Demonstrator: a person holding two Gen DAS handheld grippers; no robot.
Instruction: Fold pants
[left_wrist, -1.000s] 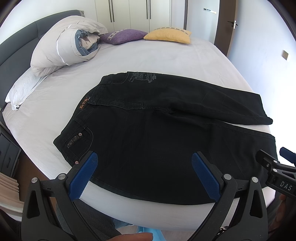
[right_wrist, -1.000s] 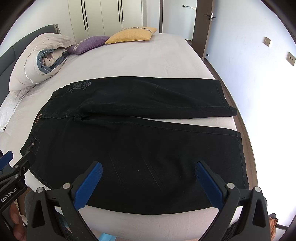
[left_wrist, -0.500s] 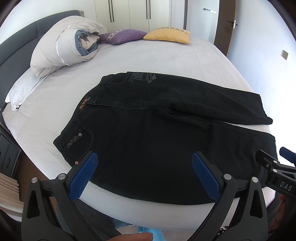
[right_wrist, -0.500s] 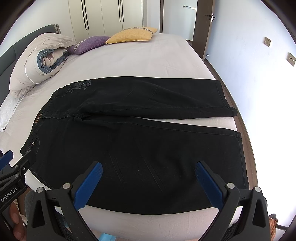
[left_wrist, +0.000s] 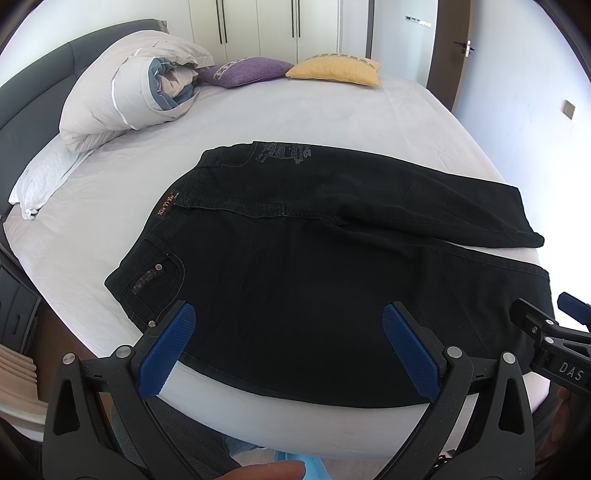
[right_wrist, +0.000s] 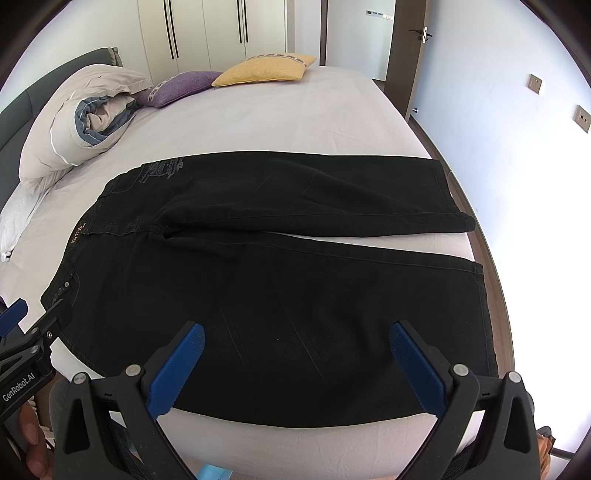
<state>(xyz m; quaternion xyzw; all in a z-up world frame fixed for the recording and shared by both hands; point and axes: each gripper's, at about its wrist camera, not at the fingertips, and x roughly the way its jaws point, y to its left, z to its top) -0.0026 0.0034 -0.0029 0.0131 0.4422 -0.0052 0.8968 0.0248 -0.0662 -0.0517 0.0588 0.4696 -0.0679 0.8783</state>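
Black jeans (left_wrist: 295, 266) (right_wrist: 280, 273) lie flat on the white bed, waistband to the left, both legs stretching right, the far leg angled apart from the near one. My left gripper (left_wrist: 288, 314) hovers open over the near edge of the jeans by the hip pocket, nothing between its blue pads (left_wrist: 166, 350). My right gripper (right_wrist: 295, 332) hangs open above the near leg's lower half, its pads (right_wrist: 417, 373) empty. Each gripper shows at the edge of the other's view: the right gripper (left_wrist: 554, 343) and the left gripper (right_wrist: 22, 350).
A rolled duvet and pillow (left_wrist: 125, 92) lie at the bed's head on the left, with a purple cushion (left_wrist: 243, 70) and a yellow cushion (left_wrist: 332, 68) behind. A wall (right_wrist: 517, 147) runs close along the bed's right side; a nightstand (left_wrist: 18, 314) stands at left.
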